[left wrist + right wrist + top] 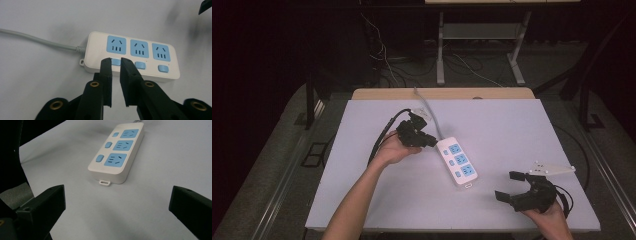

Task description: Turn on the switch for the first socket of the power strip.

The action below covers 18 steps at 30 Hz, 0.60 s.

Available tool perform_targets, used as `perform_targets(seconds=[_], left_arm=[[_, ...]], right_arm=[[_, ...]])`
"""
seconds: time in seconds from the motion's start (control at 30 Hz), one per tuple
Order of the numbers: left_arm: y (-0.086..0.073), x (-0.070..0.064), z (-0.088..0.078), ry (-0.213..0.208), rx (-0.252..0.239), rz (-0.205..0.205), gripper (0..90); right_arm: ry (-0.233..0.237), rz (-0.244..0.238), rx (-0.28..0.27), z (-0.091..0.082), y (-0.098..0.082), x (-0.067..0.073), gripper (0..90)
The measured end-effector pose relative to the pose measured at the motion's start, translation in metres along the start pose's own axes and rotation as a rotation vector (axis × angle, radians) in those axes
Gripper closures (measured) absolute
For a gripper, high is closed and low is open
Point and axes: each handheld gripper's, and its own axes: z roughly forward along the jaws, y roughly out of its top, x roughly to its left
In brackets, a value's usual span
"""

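The white plastic power strip with three blue sockets and three blue rocker switches lies flat near the centre of the high view, on the pale rectangular surface, with its grey round cable running off toward the upper middle of the frame; lying flat with the face up keeps every switch reachable from above. The left tool is aimed at the blue switch nearest the cable end, seen in the centre of the left gripper view. Its jaws stand only narrowly apart, with nothing pinched between them, and the tips sit right at that switch; a near-closed pair gives a small, stiff tip, which judging by its aim suits pressing a switch rather than grasping. Contact cannot be confirmed. The right tool rests at the lower right of the high view, well apart from the strip, jaws spread wide and empty, presumably parked clear of the work.
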Motion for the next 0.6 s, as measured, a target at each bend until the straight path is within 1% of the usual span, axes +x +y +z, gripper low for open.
perform_targets(seconds=[0.07,0.13,0.17,0.2,0.27,0.33,0.37,0.4,0.47,0.6], left_arm=[[-0.002,0.0,-0.005,0.013,-0.009,-0.012,71.5],[-0.004,0.0,-0.01,0.026,-0.009,-0.026,63.0],[-0.006,0.001,-0.012,0.028,-0.013,-0.037,55.1],[-0.008,0.001,-0.015,0.035,-0.02,-0.045,55.1],[-0.011,0.001,-0.02,0.048,-0.033,-0.061,42.8],[-0.016,0.002,-0.026,0.046,-0.051,-0.088,31.6],[-0.018,0.003,-0.029,0.037,-0.057,-0.092,25.6],[-0.021,0.003,-0.033,0.045,-0.065,-0.103,18.2],[-0.025,0.004,-0.038,0.057,-0.078,-0.109,12.0],[-0.032,0.004,-0.047,0.099,-0.095,-0.144,0.0]], right_arm=[[0.0,0.001,0.0,0.0,0.0,0.0,0.2],[0.0,0.002,0.0,0.0,0.0,0.0,0.2],[0.0,0.002,0.0,0.0,0.0,0.0,0.2],[0.0,0.002,0.0,0.0,0.0,0.0,0.2],[0.001,0.003,-0.001,0.0,0.0,0.0,0.2],[0.001,0.004,0.0,0.001,0.0,0.0,0.2],[0.001,0.004,0.0,0.001,0.0,0.0,0.2],[0.001,0.004,0.001,0.001,0.0,0.0,0.2],[0.0,0.004,0.001,0.001,0.0,0.0,0.2],[0.0,0.004,0.0,0.002,0.0,0.0,0.2]])
